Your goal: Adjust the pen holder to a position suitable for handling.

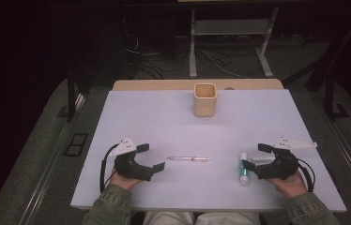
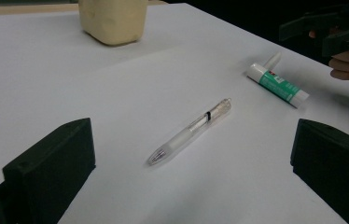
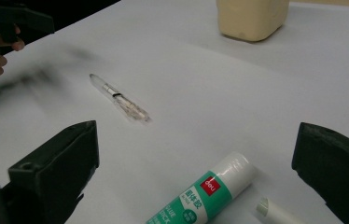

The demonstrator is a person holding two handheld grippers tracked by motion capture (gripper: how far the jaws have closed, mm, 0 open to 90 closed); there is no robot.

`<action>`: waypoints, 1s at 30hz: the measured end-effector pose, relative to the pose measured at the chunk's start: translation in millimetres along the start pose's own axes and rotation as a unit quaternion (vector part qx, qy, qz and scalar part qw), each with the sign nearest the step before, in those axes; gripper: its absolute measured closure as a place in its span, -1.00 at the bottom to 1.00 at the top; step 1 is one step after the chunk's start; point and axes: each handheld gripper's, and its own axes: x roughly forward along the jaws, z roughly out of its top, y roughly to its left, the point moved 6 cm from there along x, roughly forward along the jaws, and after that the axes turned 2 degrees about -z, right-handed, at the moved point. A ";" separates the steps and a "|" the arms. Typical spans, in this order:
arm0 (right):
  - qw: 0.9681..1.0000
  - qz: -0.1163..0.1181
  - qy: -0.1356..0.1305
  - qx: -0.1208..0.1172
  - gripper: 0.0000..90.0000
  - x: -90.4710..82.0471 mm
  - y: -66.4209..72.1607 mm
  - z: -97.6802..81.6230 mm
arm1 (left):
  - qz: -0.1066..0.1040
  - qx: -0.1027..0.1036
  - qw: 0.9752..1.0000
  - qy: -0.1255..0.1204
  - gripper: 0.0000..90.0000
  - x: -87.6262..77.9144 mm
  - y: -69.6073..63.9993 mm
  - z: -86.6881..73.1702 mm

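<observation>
Both grippers sat wide open and empty, the left gripper [image 1: 151, 157] nearest the clear pen [image 1: 189, 159] lying crosswise mid-frame, the right gripper [image 1: 254, 158] just beside the glue stick [image 1: 243, 167] at lower right.

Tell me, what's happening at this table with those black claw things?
A person sits at a white table holding a two-jaw gripper in each hand. Both are open and empty. The left gripper points at a clear pen; the right gripper sits beside a green-and-white glue stick. A beige cup stands at the far edge. Nothing is picked up yet.
</observation>
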 end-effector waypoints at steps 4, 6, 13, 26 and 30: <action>1.000 -0.001 0.003 -0.003 -0.99 -0.5 1.2 -0.3 | 0.000 0.000 1.000 0.002 -1.00 0.1 0.2 -0.5; 1.000 0.000 0.003 -0.003 -0.99 -0.9 1.4 -0.5 | 0.002 -0.001 1.000 0.002 -1.00 0.0 0.4 -0.7; 1.000 0.000 0.009 -0.003 -0.99 -2.8 1.4 -0.5 | 0.003 -0.002 1.000 0.003 -1.00 -0.1 -0.1 -1.4; 1.000 -0.005 0.017 -0.007 -0.99 -12.0 -5.5 8.3 | 0.006 -0.005 1.000 0.001 -1.00 -1.4 -0.7 -1.7; 1.000 -0.009 0.021 -0.008 -0.99 -15.7 -11.2 11.1 | 0.006 -0.006 1.000 0.001 -1.00 -1.4 -0.7 -1.9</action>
